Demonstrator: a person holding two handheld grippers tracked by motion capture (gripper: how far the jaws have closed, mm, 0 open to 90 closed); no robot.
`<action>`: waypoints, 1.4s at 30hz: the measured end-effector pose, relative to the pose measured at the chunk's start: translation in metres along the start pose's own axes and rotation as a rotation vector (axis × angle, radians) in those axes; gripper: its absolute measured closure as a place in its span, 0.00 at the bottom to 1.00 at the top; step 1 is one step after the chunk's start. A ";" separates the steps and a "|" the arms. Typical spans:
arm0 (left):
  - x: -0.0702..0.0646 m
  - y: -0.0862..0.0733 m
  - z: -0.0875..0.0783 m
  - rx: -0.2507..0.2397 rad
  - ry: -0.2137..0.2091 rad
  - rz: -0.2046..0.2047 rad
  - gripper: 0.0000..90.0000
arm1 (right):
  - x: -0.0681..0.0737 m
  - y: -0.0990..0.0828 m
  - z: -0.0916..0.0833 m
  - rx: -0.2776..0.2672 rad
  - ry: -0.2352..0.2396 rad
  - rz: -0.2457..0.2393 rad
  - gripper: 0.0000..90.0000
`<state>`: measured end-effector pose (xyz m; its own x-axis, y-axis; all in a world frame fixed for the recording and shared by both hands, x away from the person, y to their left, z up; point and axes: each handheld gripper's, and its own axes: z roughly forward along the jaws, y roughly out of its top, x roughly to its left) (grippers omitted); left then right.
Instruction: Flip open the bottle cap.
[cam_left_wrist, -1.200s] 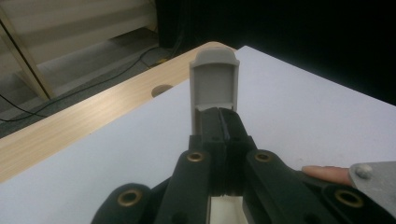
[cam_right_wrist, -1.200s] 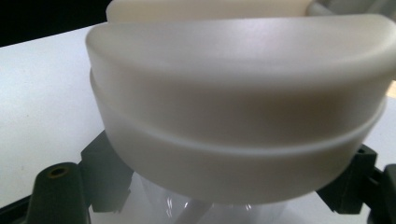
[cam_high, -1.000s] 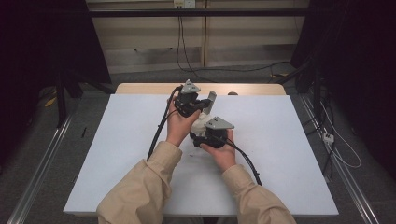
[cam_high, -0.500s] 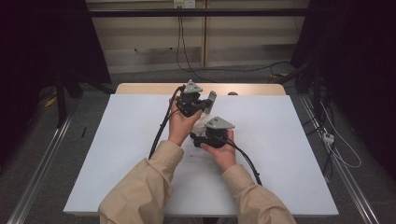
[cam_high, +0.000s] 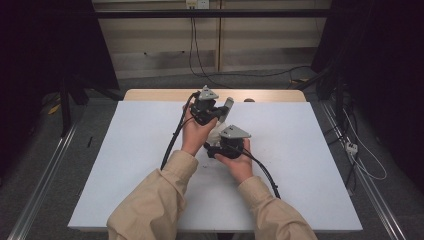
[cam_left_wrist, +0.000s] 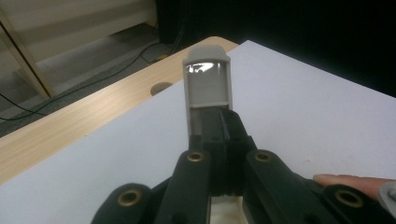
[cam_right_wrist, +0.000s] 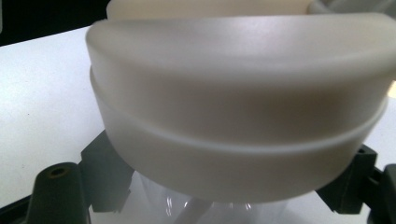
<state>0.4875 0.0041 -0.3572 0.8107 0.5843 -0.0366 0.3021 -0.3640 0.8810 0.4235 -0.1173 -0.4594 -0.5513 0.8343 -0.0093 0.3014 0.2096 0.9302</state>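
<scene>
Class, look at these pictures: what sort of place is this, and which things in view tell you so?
Probably a lab or recording studio: a white-topped table stands alone between dark curtains, cables trail over the grey floor, and metal rails run along it.

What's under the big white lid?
Under the white lid sits a clear container, with the right tongs closed on it just below the lid's rim. Something pale shows faintly through the clear wall, but the lid covers the rest of the inside.

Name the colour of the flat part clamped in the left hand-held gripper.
Light grey part, seen best in the left gripper view.
</scene>
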 end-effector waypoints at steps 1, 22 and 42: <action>0.000 0.000 0.000 0.001 0.001 0.004 1.00 | 0.000 0.000 0.000 -0.001 -0.001 0.000 0.21; 0.001 -0.001 0.005 0.004 -0.004 -0.002 1.00 | 0.000 0.000 0.000 0.004 -0.002 -0.008 0.21; 0.001 -0.001 0.007 0.001 -0.005 -0.006 1.00 | 0.001 -0.001 0.000 0.008 -0.005 -0.016 0.20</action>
<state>0.4910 0.0001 -0.3613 0.8112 0.5831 -0.0440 0.3075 -0.3613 0.8803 0.4231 -0.1168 -0.4603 -0.5521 0.8334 -0.0265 0.2983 0.2271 0.9271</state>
